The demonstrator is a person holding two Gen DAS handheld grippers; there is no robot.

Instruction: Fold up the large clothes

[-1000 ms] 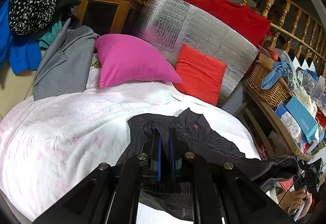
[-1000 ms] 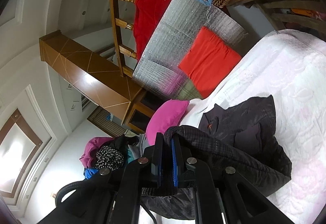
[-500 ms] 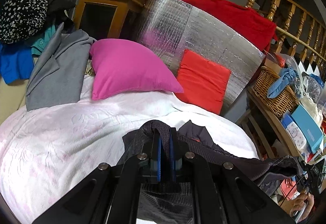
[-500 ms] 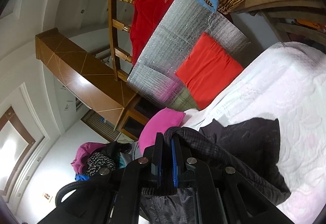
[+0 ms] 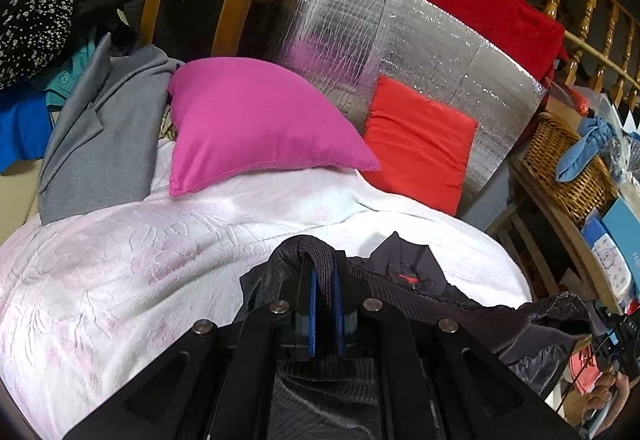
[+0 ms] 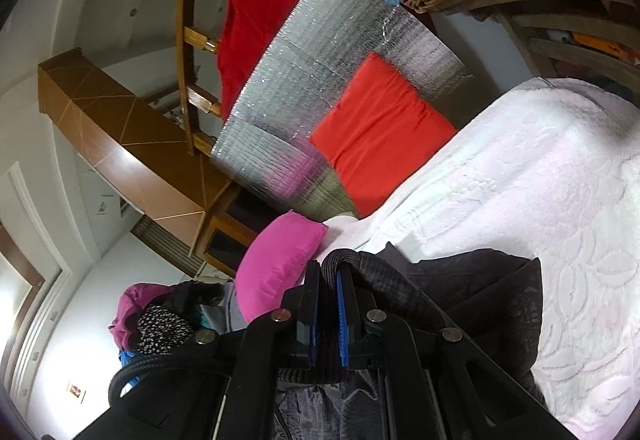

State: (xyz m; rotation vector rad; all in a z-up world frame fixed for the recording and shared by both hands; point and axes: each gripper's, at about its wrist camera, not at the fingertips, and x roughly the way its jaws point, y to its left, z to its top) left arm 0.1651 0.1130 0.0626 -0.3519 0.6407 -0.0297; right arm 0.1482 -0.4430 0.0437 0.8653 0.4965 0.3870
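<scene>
A dark grey jacket (image 5: 404, 272) lies on the white bedspread (image 5: 120, 260) at the near right. My left gripper (image 5: 324, 268) is shut on its ribbed hem, which loops over the blue pads. The hem stretches taut to the right toward the other hand. In the right wrist view my right gripper (image 6: 328, 276) is shut on the same ribbed hem, and the jacket (image 6: 480, 296) hangs from it down onto the bedspread (image 6: 560, 180). Both hold the hem lifted above the bed.
A pink pillow (image 5: 256, 124), a red cushion (image 5: 420, 144) and a silver foil panel (image 5: 400, 52) stand at the bed's head. A grey coat (image 5: 100, 132) and piled clothes lie at the left. A wicker basket (image 5: 568, 164) sits on shelves to the right.
Both grippers have moved forward toward the head of the bed with the hem still clamped. More of the jacket is drawn up off the bedspread.
</scene>
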